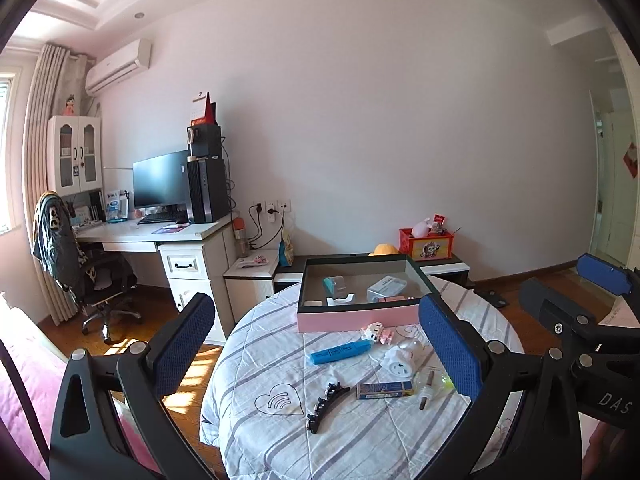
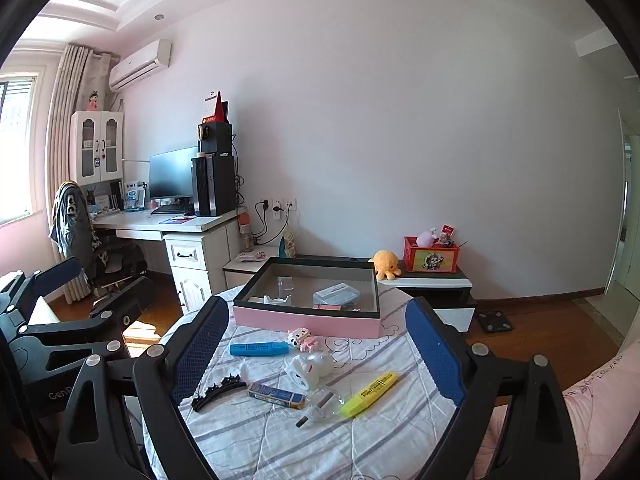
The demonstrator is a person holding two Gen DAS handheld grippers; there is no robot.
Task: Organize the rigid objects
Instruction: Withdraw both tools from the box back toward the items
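Both tongs stand wide and hold nothing: the left tongs (image 1: 316, 348) and the right tongs (image 2: 318, 354) hang back from the round tabletop (image 2: 280, 448), which is draped in a soft, wrinkled white cloth with grey stripes. No earlier view is given, so no motion is reported.

The pink-walled box (image 2: 306, 322) with a dark rim sits at twelve o'clock on the tabletop, apparently the collecting bin; a few pale plastic items already lie inside. Loose rigid pieces remain in front of it, spread flat near the centre, within reach of either tongs:
- blue highlighter (image 2: 259, 349), a smooth chunky bar, at eleven o'clock;
- pink-and-white block figure (image 2: 302, 339), knobbly, just beside the box wall;
- white plug adapter (image 2: 304, 374), rounded, at centre;
- black toothed hair clip (image 2: 218, 392), curved, at nine o'clock;
- small blue carton (image 2: 276, 395), rectangular card;
- yellow highlighter (image 2: 370, 394), at three o'clock, touching a clear blister pack (image 2: 320, 404).

Judgement: sorting is partly done; several pieces are not yet boxed.
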